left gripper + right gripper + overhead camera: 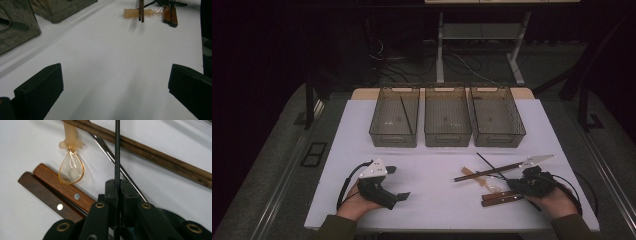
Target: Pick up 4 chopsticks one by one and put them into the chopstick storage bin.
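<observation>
My right gripper [511, 183] rests at the table's near right and is shut on a thin black stick [117, 150], which runs up from between its jaws [117, 185]. In the high view that black stick [488, 163] slants away to the upper left. Around it lie a pair of brown wooden chopsticks [487, 172], metal chopsticks [110, 157], two wooden-handled utensils [62, 192] and a small clear spoon with a pale handle [71, 167]. My left gripper [398, 183] sits at the near left, open, with bare table between its jaws [115, 75].
Three clear bins stand in a row at the back of the white table [437, 200]: left bin [393, 139], middle bin [447, 139], right bin [499, 139]. A black stick [406, 115] leans inside the left bin. Dark floor and a desk frame lie beyond.
</observation>
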